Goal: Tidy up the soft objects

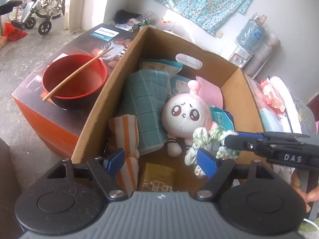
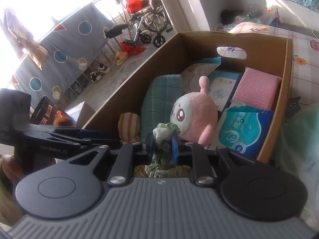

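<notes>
A cardboard box (image 1: pixel 93 117) (image 2: pixel 139 73) holds a pink-and-white plush toy (image 1: pixel 184 115) (image 2: pixel 196 117), a teal towel (image 1: pixel 145 103) (image 2: pixel 159 95), an orange-striped cloth (image 1: pixel 125 137) (image 2: pixel 128 127), a pink sponge (image 2: pixel 257 88), a wet-wipes pack (image 2: pixel 245 131) and other packets. My right gripper (image 2: pixel 161 146) (image 1: pixel 229 139) is shut on a green-and-white knotted rope toy (image 2: pixel 162 137) (image 1: pixel 203 137), held just over the box's near end beside the plush. My left gripper (image 1: pixel 161 161) is open over the near end of the box, with the striped cloth by its left finger.
A red bowl (image 1: pixel 74 77) with a chopstick (image 1: pixel 77 73) across it sits on a printed carton (image 1: pixel 59 119) left of the box. A flat yellow packet (image 1: pixel 157 179) lies on the box floor. A bedspread (image 2: pixel 303 45) lies to the right. A wheelchair (image 2: pixel 147 27) stands far back.
</notes>
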{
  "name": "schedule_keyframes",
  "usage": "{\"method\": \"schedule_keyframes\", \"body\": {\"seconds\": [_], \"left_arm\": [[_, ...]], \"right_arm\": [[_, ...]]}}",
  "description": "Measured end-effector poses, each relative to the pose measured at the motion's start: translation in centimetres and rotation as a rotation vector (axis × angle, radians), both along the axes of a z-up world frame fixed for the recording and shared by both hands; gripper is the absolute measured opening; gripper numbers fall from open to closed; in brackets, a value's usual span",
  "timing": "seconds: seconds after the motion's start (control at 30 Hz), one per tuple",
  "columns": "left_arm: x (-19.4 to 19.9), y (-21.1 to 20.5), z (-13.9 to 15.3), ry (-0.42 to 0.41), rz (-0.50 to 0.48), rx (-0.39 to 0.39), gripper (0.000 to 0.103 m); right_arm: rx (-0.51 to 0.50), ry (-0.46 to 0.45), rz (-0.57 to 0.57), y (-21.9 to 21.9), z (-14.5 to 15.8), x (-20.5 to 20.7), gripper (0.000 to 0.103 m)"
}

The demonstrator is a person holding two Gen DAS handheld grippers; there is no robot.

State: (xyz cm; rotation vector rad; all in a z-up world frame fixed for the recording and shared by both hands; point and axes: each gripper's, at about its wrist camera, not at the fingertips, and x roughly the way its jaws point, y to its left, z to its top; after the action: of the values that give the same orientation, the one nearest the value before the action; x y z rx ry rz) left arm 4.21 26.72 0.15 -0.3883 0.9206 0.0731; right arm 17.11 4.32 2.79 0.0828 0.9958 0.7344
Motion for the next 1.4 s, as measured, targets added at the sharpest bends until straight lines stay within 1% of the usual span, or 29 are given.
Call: {"method": "schedule_keyframes", "body": {"seconds": [0.03,0.1,0.2,0.3,0.37,0.43,0.5,0.53,0.57,0.6,0.63,0.67,0.73,0.8,0.9,1.03,1.2,1.3,1.4], "left_arm": [[-0.3,0.1,0.3,-0.012,0.017,0.016,0.081],[-0.6,0.1,0.7,-0.027,0.03,0.032,0.081],[-1.1,0.0,1.2,-0.059,0.044,0.032,0.083],[-1.7,-0.4,1.9,-0.095,0.049,0.047,0.087],[-1.9,-1.1,2.4,-0.123,0.047,0.065,0.091],[-2.2,-1.9,2.9,-0.155,0.042,0.091,0.095],[-2.5,-3.1,3.5,-0.188,0.038,0.124,0.1],[-2.6,-3.7,3.8,-0.202,0.037,0.141,0.103],[-2.8,-4.4,4.1,-0.214,0.036,0.156,0.103],[-2.8,-5.0,4.3,-0.223,0.031,0.166,0.103],[-2.8,-5.7,4.5,-0.229,0.022,0.173,0.103],[-2.9,-6.3,4.6,-0.233,0.011,0.173,0.103],[-2.9,-7.5,4.7,-0.239,-0.02,0.16,0.103],[-2.9,-8.7,4.7,-0.233,-0.044,0.152,0.103],[-3.4,-10.8,4.7,-0.243,-0.07,0.177,0.103],[-4.4,-13.8,4.8,-0.269,-0.088,0.284,0.103],[-4.7,-16.6,4.1,-0.215,-0.143,0.382,0.103],[-4.6,-17.3,3.3,-0.162,-0.18,0.397,0.103],[-4.9,-17.3,2.8,-0.124,-0.178,0.358,0.103]], "right_arm": [[-0.035,-0.016,0.004,0.3,-0.2,-0.1,0.026],[-0.052,-0.028,0.009,0.3,-0.5,-0.1,0.028],[-0.022,-0.023,-0.011,-0.6,-0.3,-0.2,0.031],[0.024,-0.025,-0.057,-2.0,0.6,-0.8,0.034],[0.057,-0.043,-0.098,-3.4,1.4,-1.6,0.04],[0.077,-0.076,-0.143,-4.7,2.3,-2.9,0.051],[0.096,-0.12,-0.199,-6.2,3.3,-4.7,0.058],[0.102,-0.14,-0.224,-6.9,3.7,-5.6,0.065],[0.105,-0.162,-0.252,-7.6,4.1,-6.5,0.069],[0.107,-0.182,-0.281,-8.3,4.4,-7.5,0.079],[0.107,-0.199,-0.31,-8.8,4.6,-8.4,0.084],[0.104,-0.212,-0.339,-9.4,4.8,-9.2,0.084],[0.097,-0.227,-0.395,-10.4,4.8,-10.8,0.09],[0.08,-0.232,-0.437,-11.4,4.6,-12.2,0.093],[0.056,-0.227,-0.501,-12.8,4.0,-14.1,0.102],[0.012,-0.2,-0.569,-14.3,2.9,-16.0,0.102],[-0.037,-0.161,-0.603,-15.4,1.8,-17.5,0.102],[-0.058,-0.15,-0.613,-15.6,1.5,-18.4,0.102],[-0.068,-0.136,-0.628,-15.6,1.3,-18.8,0.102]]}}
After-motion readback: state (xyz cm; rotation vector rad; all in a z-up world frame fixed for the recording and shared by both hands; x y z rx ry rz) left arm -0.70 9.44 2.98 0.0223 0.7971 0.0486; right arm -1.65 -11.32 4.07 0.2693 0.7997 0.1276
